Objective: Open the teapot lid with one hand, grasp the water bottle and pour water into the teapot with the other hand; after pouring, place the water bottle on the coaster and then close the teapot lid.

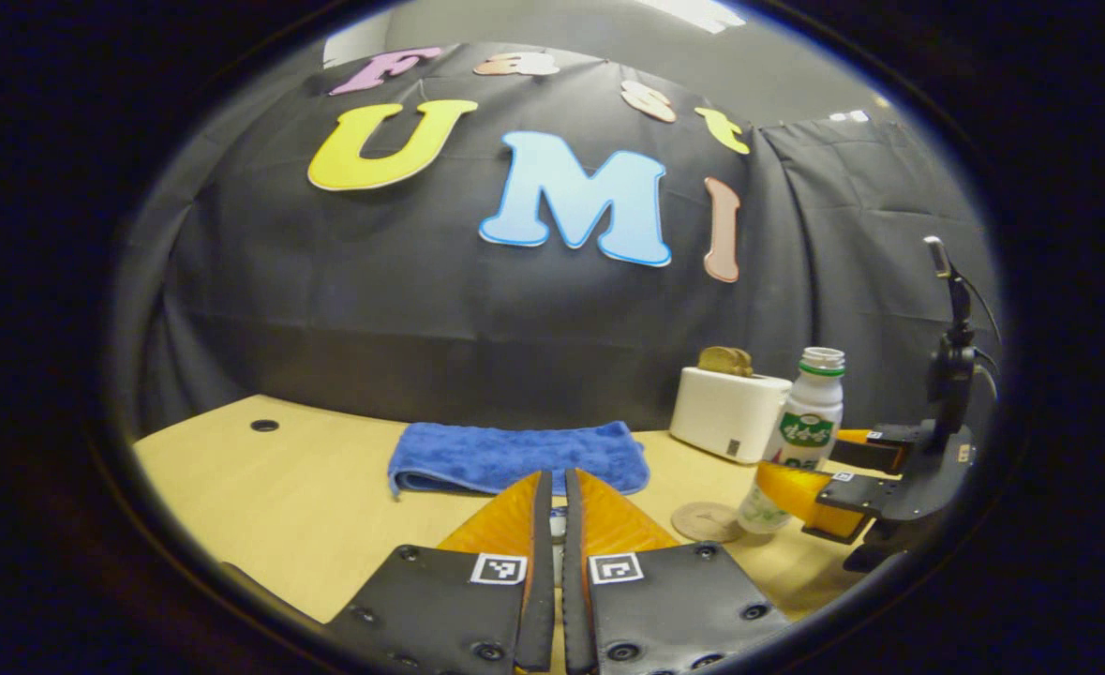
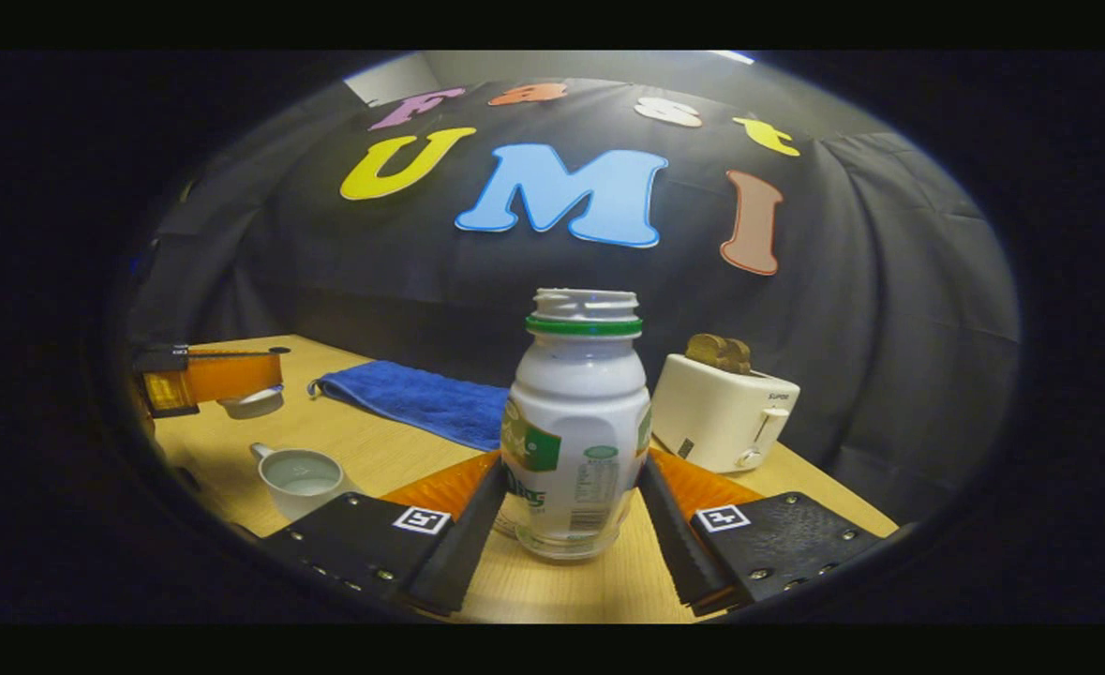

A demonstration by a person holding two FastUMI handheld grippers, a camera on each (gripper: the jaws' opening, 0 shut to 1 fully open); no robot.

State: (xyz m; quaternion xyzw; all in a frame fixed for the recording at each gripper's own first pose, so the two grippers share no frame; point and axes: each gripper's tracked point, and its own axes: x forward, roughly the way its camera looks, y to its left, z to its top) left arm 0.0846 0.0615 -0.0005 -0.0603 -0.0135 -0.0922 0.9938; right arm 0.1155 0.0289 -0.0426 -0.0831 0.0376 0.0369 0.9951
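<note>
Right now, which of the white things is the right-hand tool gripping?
The water bottle with the green neck ring, clamped between the fingers of the right gripper. The toaster stands behind; the teapot sits apart, its lid in the left gripper.

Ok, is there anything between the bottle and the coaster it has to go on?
Nothing visible. In the left gripper view the coaster lies bare on the table right beside the bottle, which sits in the right gripper jaws. The towel and toaster sit farther back.
</note>
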